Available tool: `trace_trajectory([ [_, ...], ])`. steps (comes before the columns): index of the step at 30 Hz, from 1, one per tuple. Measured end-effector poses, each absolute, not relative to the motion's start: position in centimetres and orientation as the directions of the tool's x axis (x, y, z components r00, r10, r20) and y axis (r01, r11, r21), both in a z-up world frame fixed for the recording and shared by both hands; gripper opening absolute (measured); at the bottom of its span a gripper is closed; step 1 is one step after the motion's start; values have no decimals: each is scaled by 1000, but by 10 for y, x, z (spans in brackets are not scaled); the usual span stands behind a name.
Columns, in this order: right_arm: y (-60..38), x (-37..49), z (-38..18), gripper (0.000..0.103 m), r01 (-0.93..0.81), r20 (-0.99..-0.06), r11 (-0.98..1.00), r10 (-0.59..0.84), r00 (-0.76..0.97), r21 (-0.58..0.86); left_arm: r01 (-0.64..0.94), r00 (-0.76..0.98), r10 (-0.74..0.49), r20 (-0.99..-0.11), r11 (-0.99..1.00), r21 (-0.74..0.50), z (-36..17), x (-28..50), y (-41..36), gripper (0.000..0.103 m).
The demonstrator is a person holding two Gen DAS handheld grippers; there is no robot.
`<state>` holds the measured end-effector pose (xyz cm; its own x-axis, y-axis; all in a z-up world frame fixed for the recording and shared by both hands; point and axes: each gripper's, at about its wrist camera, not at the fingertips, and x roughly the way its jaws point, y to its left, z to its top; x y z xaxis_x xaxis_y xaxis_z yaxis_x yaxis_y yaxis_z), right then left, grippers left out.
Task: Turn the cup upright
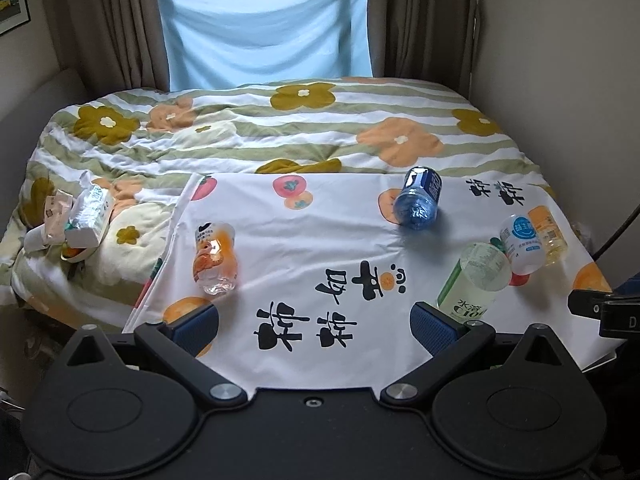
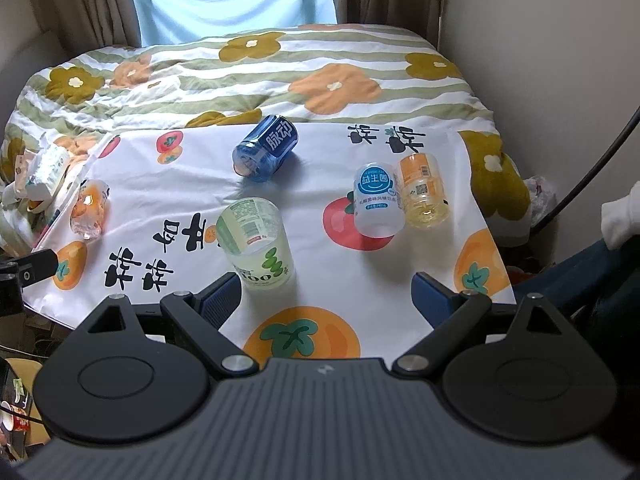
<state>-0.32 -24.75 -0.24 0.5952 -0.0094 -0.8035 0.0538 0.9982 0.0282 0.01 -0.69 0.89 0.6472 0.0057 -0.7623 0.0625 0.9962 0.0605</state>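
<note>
Several cut-bottle cups sit on a white persimmon-print cloth (image 2: 360, 280) on the bed. A pale green cup (image 2: 258, 248) (image 1: 472, 280) stands upright with its mouth up. A blue cup (image 2: 266, 148) (image 1: 418, 198), an orange-label clear cup (image 2: 90, 208) (image 1: 214, 258), a white cup with a blue label (image 2: 376, 200) (image 1: 520, 244) and a yellow cup (image 2: 422, 190) (image 1: 548, 234) lie on their sides. My left gripper (image 1: 314, 326) is open and empty at the cloth's near edge. My right gripper (image 2: 326, 294) is open and empty, just right of the green cup.
A flowered quilt (image 1: 260, 132) covers the bed behind the cloth. Tissue packs and wrappers (image 1: 80, 216) lie at the left. A wall (image 1: 560, 40) is on the right, curtains and a blue sheet (image 1: 264, 28) behind. A dark cable (image 2: 592, 168) hangs at the right.
</note>
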Motion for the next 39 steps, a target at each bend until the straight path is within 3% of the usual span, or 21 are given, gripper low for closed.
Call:
trace_trajectory([
  [39,-242,-11,1,103,62,-798,998,-17,602,26,82,654,9,-756,993,83,12,-7,-5,103],
])
